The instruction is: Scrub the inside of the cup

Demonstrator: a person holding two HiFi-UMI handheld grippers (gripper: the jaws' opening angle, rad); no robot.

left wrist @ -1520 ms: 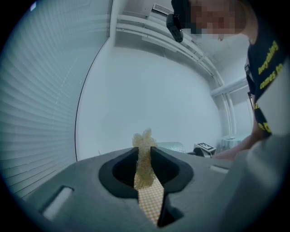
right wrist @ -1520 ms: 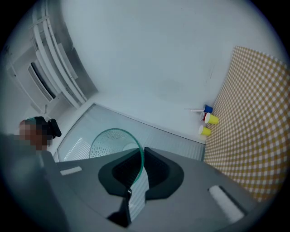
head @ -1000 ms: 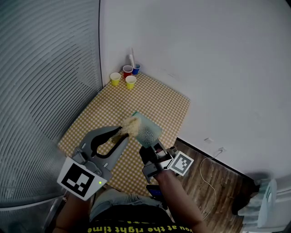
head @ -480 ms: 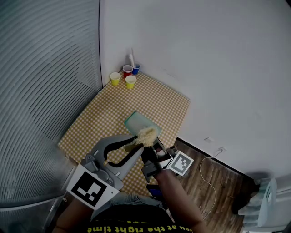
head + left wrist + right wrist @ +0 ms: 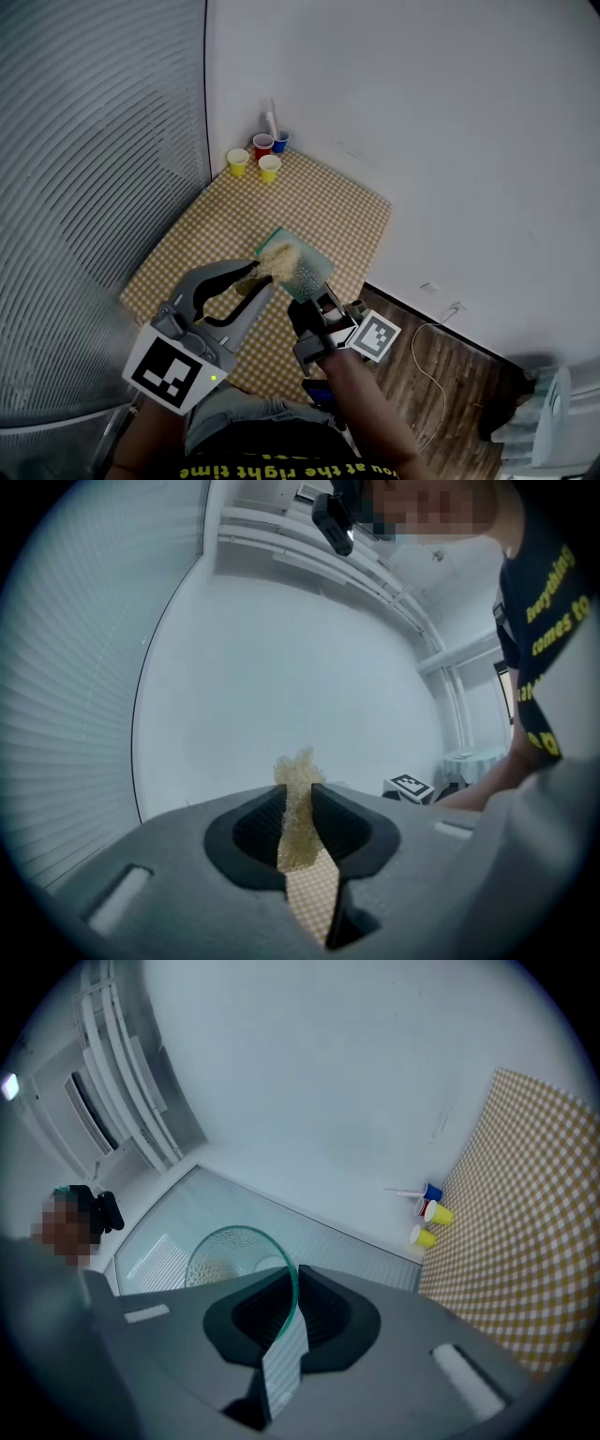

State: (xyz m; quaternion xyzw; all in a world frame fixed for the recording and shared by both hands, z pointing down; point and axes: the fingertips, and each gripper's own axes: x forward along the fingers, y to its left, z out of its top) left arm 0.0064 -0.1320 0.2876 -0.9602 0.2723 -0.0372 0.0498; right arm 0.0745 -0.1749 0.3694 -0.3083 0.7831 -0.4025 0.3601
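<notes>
The right gripper [image 5: 292, 1277] pinches the glass cup [image 5: 305, 272] by its rim, above the desk [image 5: 319, 202]. The left gripper [image 5: 298, 791] squeezes a soft scrubber [image 5: 298, 766] at its mouth. Glass is slippery and breaks, so grip the rim.

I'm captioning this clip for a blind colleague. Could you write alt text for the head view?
Seen from above, the left gripper holds a beige scrubber at the mouth of a clear glass cup gripped by the right gripper, above a yellow checked table. Yellow, red and blue small cups stand at its far corner.
</notes>
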